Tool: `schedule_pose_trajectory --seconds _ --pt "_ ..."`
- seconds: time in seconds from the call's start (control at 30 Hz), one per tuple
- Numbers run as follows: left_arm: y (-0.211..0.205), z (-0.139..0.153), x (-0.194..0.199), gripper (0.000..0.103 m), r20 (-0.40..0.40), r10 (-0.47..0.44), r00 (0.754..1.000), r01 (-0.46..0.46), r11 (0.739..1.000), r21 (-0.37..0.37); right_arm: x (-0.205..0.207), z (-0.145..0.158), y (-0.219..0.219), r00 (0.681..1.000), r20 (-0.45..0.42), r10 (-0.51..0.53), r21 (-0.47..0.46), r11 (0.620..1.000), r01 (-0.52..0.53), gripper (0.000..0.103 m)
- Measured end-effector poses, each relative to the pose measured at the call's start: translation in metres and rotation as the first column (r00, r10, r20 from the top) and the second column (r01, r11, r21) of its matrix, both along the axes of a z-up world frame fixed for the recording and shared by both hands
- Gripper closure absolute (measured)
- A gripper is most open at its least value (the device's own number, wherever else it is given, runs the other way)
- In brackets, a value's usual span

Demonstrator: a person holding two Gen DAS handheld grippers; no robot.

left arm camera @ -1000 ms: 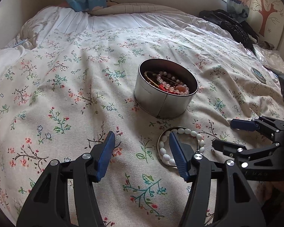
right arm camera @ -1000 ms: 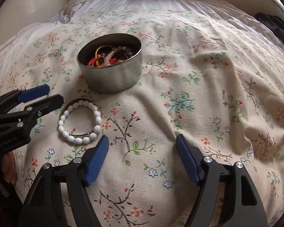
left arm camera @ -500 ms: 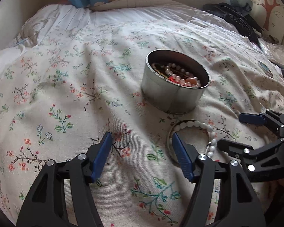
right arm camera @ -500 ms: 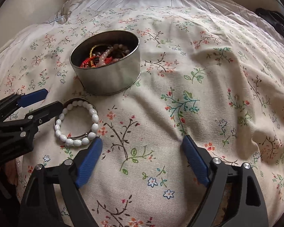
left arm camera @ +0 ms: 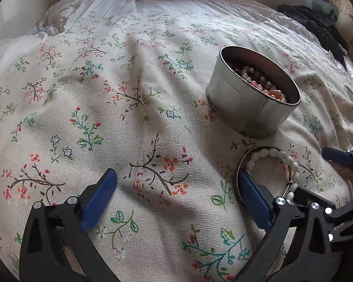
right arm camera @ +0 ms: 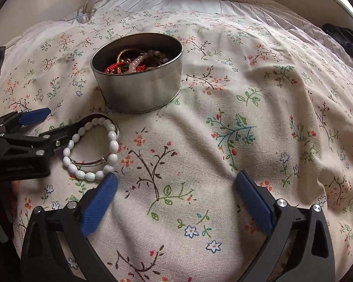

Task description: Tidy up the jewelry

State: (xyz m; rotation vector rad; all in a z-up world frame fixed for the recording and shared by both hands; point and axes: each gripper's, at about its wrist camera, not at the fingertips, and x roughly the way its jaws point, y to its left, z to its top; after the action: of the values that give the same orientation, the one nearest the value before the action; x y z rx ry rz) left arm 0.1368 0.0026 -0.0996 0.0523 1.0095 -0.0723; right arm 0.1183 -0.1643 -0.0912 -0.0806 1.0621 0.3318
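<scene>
A: Bracelets? One white beaded bracelet (right arm camera: 91, 149) on the bed (right arm camera: 223, 141), beside one jewelry-filled tin (right arm camera: 138, 75).

B: Fingers? Left gripper (left arm camera: 176, 197) opening, empty; right gripper (right arm camera: 176, 197) wide, empty.

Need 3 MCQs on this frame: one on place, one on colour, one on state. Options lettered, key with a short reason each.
1. Where does the white bead bracelet lie?
A. inside the tin
B. on the bedspread in front of the tin
C. on the pillow

2. What colour are the pads of the right tool?
A. blue
B. red
C. green

3. What state is the round metal tin in?
A. lidded
B. tipped over
C. upright, open-topped, jewelry inside

Key:
1 B: it rests on the floral bedspread, just outside the tin's near wall.
2 A: both pads show blue in the right wrist view.
3 C: its rim faces up, with beads and cords visible inside.
</scene>
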Motion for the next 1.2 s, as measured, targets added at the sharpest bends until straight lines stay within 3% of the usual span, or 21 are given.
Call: schedule_pose_trajectory --seconds 0.17,0.33,0.43,1.2 --pt "0.0044 0.0008 -0.0013 0.007 0.001 0.009 1.000 -0.009 1.000 -0.026 0.0010 0.0003 -0.0003 1.000 0.001 0.001 0.000 1.000 -0.001 0.007" --pt "-0.0003 0.0007 -0.0019 0.007 0.012 0.016 1.000 -0.016 1.000 0.003 0.0009 0.0002 0.0004 1.000 0.001 0.001 -0.002 1.000 -0.001 0.007" --pt "0.0024 0.0003 -0.0011 0.007 0.006 0.018 1.000 -0.018 1.000 -0.022 0.0015 0.0000 0.0003 1.000 0.001 0.001 0.000 1.000 -0.001 0.007" --pt "0.0001 -0.0016 0.0020 0.006 0.008 0.032 0.999 -0.032 0.999 -0.020 0.0016 0.0001 0.0005 1.000 0.001 0.001 0.000 1.000 -0.001 0.007"
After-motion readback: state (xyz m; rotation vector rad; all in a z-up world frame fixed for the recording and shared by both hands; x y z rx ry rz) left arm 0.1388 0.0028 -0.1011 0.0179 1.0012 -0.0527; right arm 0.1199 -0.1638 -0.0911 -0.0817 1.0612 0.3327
